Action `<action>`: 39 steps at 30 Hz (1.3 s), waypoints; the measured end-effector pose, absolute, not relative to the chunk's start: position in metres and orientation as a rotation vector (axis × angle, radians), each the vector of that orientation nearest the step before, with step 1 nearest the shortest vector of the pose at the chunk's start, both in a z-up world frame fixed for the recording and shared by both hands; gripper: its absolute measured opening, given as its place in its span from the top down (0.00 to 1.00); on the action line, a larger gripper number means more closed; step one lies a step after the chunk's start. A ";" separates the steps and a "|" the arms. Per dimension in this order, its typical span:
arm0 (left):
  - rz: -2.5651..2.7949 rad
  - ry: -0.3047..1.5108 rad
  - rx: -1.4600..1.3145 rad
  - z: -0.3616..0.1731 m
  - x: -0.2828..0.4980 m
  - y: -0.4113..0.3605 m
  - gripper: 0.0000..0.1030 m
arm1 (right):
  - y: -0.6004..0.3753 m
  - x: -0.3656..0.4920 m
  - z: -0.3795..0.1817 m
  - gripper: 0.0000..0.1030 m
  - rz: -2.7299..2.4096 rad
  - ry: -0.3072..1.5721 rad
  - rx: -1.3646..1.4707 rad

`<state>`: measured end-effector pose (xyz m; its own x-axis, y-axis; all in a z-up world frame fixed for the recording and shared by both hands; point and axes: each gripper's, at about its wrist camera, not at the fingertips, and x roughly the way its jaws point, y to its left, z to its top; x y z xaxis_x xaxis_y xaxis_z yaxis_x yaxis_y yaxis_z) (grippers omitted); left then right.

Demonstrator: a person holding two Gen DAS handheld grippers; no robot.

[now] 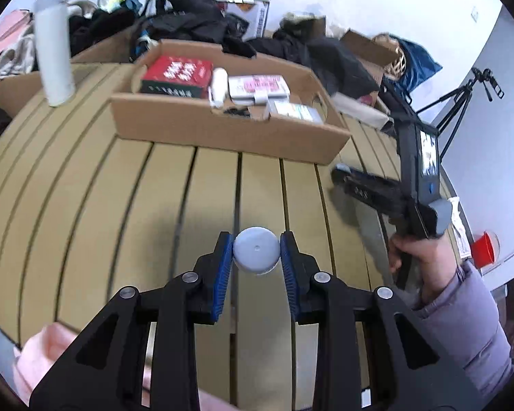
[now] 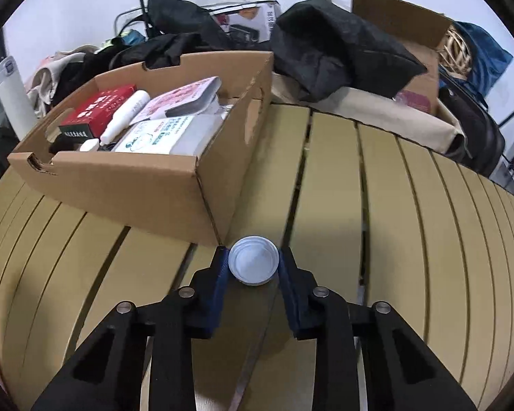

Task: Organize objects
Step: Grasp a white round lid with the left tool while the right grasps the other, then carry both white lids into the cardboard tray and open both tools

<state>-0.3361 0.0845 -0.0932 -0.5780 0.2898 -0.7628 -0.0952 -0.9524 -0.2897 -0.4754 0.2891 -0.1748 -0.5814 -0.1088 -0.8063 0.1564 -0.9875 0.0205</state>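
Two tools, each pinched shut on a small round piece. Left tool (image 1: 256, 253) grips a grey cap (image 1: 256, 250); right tool (image 2: 253, 263) grips a white ridged lid (image 2: 253, 260). Round, no long axis; flat faces point toward cameras. Cardboard box (image 2: 126, 185) lies ahead toward desk's (image 2: 394, 239) far edge, left of right tool, nearer it. White bottle (image 1: 53, 58) stands upright at far left.

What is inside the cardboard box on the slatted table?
In the cardboard box: a red box, a white tube, a pink-printed pack and a white-green pack. Whatever lies beneath them is covered.
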 end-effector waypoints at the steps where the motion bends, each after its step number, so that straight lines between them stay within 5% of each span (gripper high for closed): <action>1: 2.610 -0.315 -1.283 -0.085 -0.328 0.081 0.76 | 0.287 -0.467 -0.167 0.69 -2.667 0.074 1.346; 19: 2.614 -0.328 -1.100 -0.026 -0.222 0.050 0.76 | 0.239 -0.228 -0.048 0.69 -2.650 -0.020 1.072; 30: 2.615 -0.283 -1.111 -0.023 -0.234 0.030 0.76 | 0.233 -0.236 -0.036 0.69 -2.673 -0.065 1.060; 39: 2.502 -0.238 -1.099 0.001 -0.360 0.024 0.76 | 0.226 -0.329 -0.008 0.69 -2.622 -0.101 0.983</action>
